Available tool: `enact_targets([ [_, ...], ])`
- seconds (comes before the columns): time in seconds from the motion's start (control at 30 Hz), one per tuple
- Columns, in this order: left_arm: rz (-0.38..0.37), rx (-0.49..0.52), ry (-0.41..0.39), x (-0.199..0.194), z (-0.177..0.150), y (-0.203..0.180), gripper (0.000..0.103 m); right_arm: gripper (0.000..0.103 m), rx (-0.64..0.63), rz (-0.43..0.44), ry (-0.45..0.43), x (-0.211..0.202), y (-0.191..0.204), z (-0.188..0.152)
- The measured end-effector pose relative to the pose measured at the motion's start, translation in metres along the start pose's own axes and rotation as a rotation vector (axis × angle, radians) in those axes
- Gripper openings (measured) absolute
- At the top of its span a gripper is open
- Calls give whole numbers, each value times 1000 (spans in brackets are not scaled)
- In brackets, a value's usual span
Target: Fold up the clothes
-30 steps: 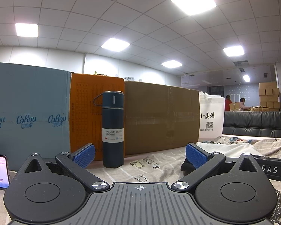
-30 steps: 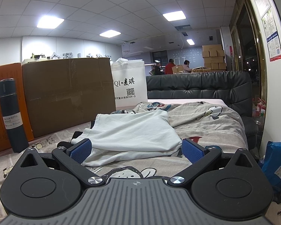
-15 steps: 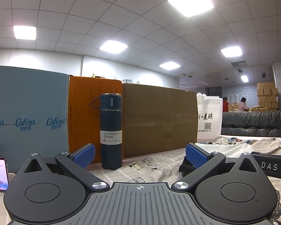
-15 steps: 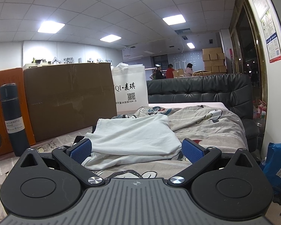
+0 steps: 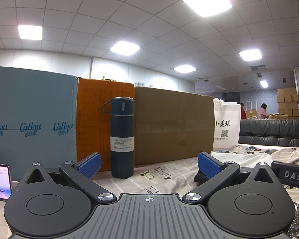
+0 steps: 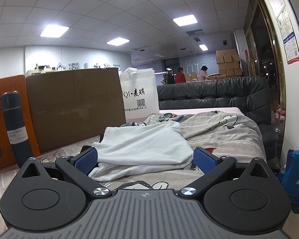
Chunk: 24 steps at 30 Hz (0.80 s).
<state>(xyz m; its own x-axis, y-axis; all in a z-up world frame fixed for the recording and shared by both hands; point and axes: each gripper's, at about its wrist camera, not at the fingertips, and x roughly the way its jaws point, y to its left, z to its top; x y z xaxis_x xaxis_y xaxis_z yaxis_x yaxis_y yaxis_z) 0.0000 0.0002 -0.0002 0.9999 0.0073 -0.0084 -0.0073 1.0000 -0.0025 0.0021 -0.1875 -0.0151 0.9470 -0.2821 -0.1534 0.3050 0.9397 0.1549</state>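
Cloth lies dead ahead of the right gripper (image 6: 145,160): a white garment (image 6: 143,147), loosely folded on the cartoon-print bedsheet (image 6: 225,131), at twelve o'clock between its spread blue pads, which grip nothing; the left gripper (image 5: 149,164) is likewise spread and empty, a dark vacuum bottle (image 5: 122,137) upright at eleven o'clock before the cardboard boxes (image 5: 173,123).
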Motion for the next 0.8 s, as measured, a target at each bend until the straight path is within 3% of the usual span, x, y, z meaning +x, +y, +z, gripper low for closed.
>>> enact_targets([
  [0.3,6,-2,-15,-4,2,2,103,103,61,11,-40,-7,-9,1],
  [0.53,-2,37,-7,-9,6,-4,103,103,131,51,-15,-4,-18,2],
  [0.8,94,58,19,-35,18,-3,103,103,170,116,-22,-22,-28,12],
])
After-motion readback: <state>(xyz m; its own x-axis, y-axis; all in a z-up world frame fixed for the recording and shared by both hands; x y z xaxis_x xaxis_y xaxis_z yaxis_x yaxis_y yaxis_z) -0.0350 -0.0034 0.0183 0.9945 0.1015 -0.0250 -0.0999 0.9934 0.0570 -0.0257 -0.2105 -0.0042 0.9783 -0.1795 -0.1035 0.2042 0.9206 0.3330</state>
